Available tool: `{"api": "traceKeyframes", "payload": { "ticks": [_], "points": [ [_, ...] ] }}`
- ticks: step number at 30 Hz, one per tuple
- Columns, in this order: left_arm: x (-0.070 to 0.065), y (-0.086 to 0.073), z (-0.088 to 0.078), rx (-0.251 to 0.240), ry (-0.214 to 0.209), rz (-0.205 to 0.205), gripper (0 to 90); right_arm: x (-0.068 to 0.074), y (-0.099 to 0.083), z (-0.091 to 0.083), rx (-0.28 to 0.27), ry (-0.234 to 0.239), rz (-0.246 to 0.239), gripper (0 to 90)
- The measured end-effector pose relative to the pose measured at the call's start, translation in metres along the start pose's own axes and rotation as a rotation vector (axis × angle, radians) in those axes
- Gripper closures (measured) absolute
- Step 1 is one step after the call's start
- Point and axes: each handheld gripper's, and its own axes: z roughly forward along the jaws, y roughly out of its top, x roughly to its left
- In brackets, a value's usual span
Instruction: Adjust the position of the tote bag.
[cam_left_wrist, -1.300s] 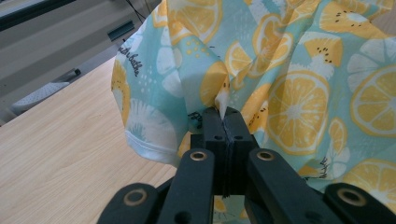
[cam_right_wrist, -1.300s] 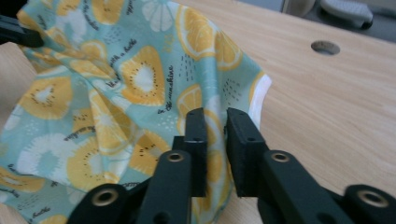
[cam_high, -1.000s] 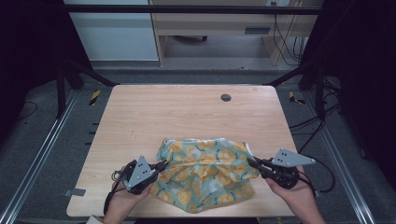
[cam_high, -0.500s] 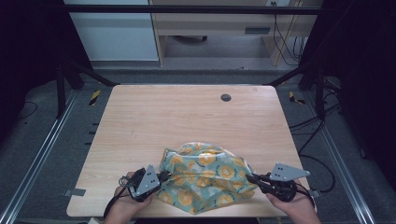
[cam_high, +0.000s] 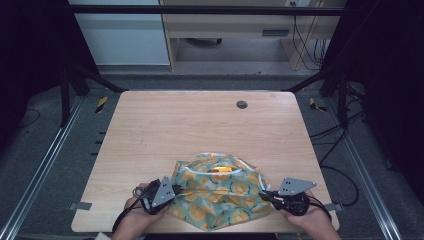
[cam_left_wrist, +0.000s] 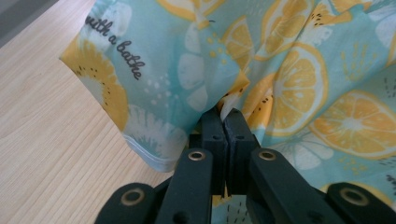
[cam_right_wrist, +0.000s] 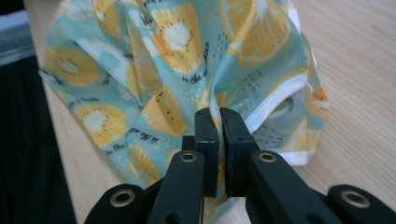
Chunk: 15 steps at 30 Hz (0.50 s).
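Left gripper (cam_high: 176, 190) was clamped on the cloth (cam_high: 220, 187) at its left edge, jaws pinching a fold; right gripper (cam_high: 264, 194) likewise clamped on the right edge; cloth lay bunched between them at the near edge of the table (cam_high: 200, 125), long axis running gripper to gripper; probably one corner each, folds hid this; both hands equally near.

The table (cam_high: 200, 125) is evenly lit from above, with the surroundings falling into near black. Shadows are soft and there is no glare. The high view is slightly soft; both gripper views are sharp on the cloth (cam_left_wrist: 280, 70), with the nearest jaw parts blurred
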Motion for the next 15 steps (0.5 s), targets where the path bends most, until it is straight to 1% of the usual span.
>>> {"api": "traceKeyframes", "payload": {
  "ticks": [3, 7, 11, 12, 15],
  "points": [
    [0.001, 0.0, 0.005, 0.024, 0.014, 0.02, 89.3, -0.004, -0.001, 0.004, 0.023, -0.005, 0.004, 87.0],
    [0.001, 0.001, 0.012, 0.047, 0.028, 0.043, 89.2, -0.008, 0.0, 0.007, 0.048, -0.037, -0.003, 87.5],
    [0.004, 0.002, 0.019, 0.063, 0.058, 0.04, 89.2, -0.012, 0.002, 0.011, 0.071, -0.083, -0.006, 87.5],
    [0.004, 0.002, 0.021, 0.062, 0.062, 0.035, 89.2, -0.013, 0.002, 0.013, 0.075, -0.095, 0.0, 87.4],
    [0.005, 0.003, 0.022, 0.069, 0.074, 0.04, 89.0, -0.018, 0.003, 0.017, 0.095, -0.124, 0.009, 86.8]
  ]
}}
